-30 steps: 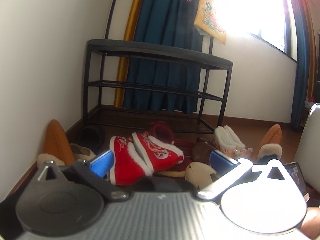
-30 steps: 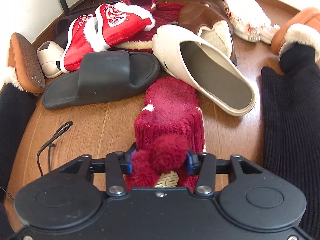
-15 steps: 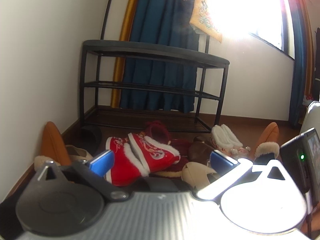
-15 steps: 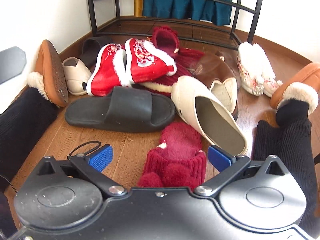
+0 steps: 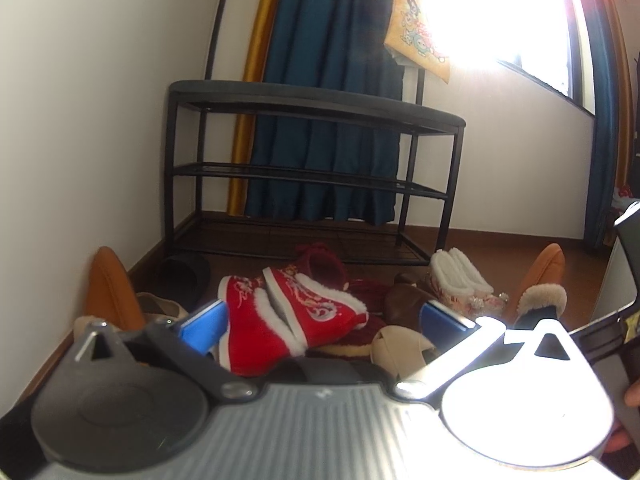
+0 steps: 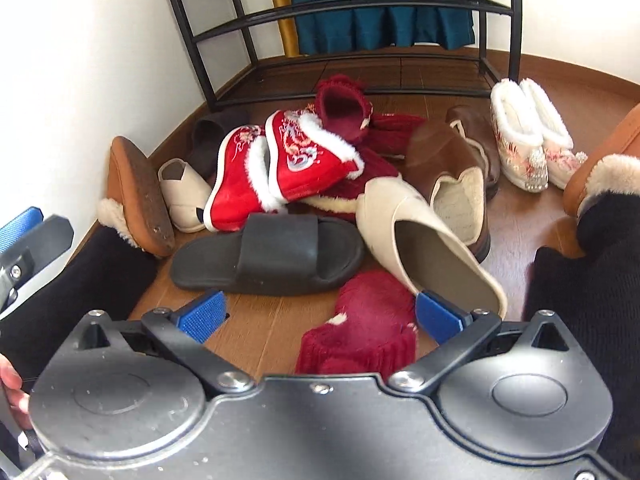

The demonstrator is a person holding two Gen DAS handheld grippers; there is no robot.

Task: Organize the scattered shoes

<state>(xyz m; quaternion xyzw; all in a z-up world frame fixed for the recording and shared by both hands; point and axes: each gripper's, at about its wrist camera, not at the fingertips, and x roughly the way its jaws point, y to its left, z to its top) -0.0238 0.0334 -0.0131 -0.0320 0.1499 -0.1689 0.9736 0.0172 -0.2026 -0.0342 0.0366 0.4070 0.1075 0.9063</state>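
Hovering: right claw [image 6: 320,316] spread, empty | left claw [image 5: 320,322] spread | dark-red knit slipper [image 6: 366,326] fuzzy, lying flat on floor

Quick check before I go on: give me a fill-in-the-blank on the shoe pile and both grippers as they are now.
1. The right gripper is ____, gripping nothing.
2. The black slide lies on the ____, in front of the red boots.
3. The rack shelves hold ____ shoes.
4. The maroon slipper nearest the right gripper lies ____ its fingers.

Missing words: open; floor; no; between
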